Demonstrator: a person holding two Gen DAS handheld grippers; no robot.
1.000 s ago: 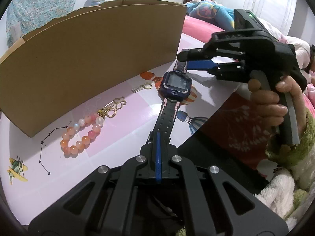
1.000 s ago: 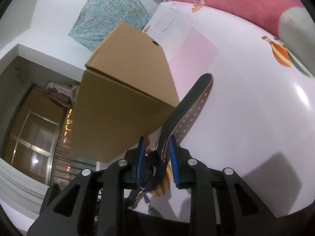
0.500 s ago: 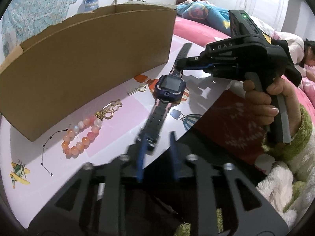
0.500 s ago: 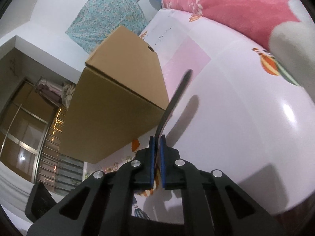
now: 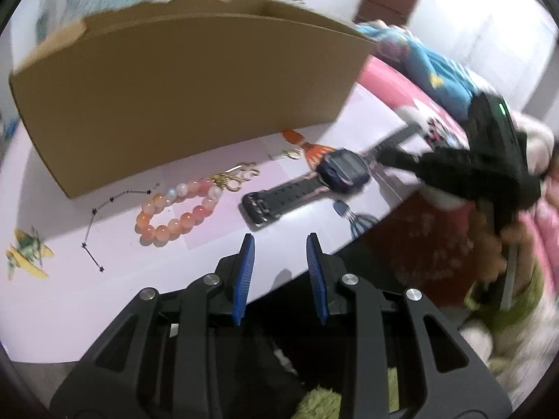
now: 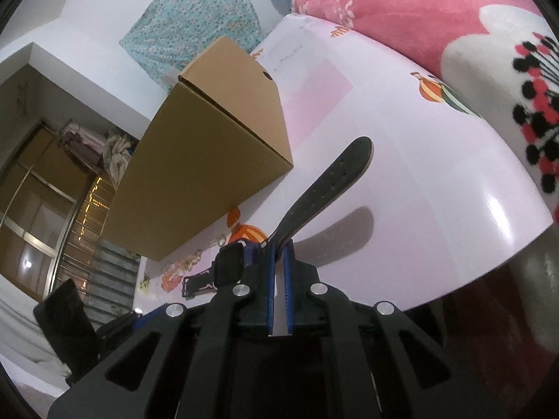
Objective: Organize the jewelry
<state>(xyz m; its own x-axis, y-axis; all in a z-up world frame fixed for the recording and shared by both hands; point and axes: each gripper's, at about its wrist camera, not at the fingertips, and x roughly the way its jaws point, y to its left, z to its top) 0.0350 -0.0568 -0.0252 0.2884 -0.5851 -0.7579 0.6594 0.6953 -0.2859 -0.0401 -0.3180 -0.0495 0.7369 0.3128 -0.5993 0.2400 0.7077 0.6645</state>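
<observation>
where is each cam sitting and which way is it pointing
Left wrist: sits on the left gripper, jaws open and empty, looking down across the table at the bead bracelet, watch and cardboard box; the right gripper and its hand show at right.
Right wrist: sits on the right gripper, shut on the watch strap, facing the box and pink blanket.
Shared: watch, box, bracelet, table.

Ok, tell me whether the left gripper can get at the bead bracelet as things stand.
Probably yes. The left gripper is open and empty, and the bead bracelet lies just ahead to its left on bare table, clear of the watch.
</observation>
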